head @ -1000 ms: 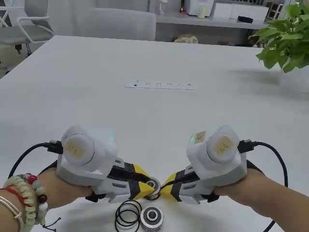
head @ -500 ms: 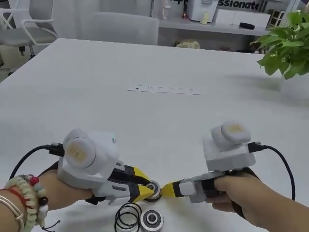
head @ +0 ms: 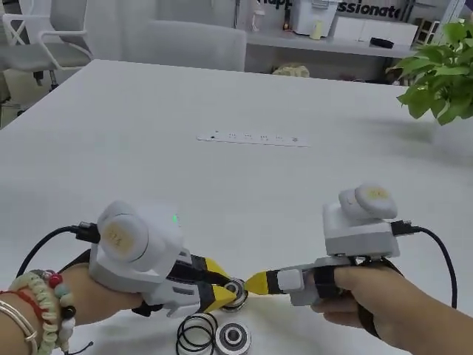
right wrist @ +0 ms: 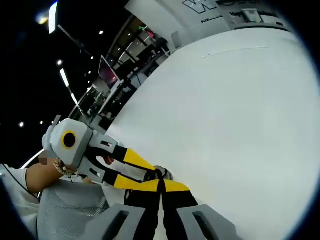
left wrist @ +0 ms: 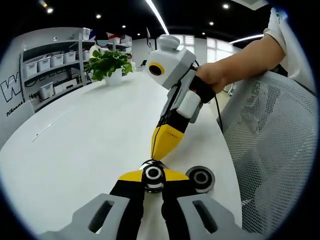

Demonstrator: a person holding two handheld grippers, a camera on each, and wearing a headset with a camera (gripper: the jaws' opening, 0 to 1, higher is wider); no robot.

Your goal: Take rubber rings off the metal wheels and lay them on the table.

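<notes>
While L hand-held gripper (left wrist: 152, 178) clamps wheel (left wrist: 153, 172), bore up, R hand-held gripper (left wrist: 157, 156), jaws closed, touches its rim.

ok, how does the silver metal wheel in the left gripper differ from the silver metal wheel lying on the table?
The held silver metal wheel is clamped in the left gripper; the loose silver metal wheel lies flat on the white table beside black rubber rings. The shut right gripper has its tip at the held wheel; no gripper touches the loose wheel. Shared: round and silver.
</notes>
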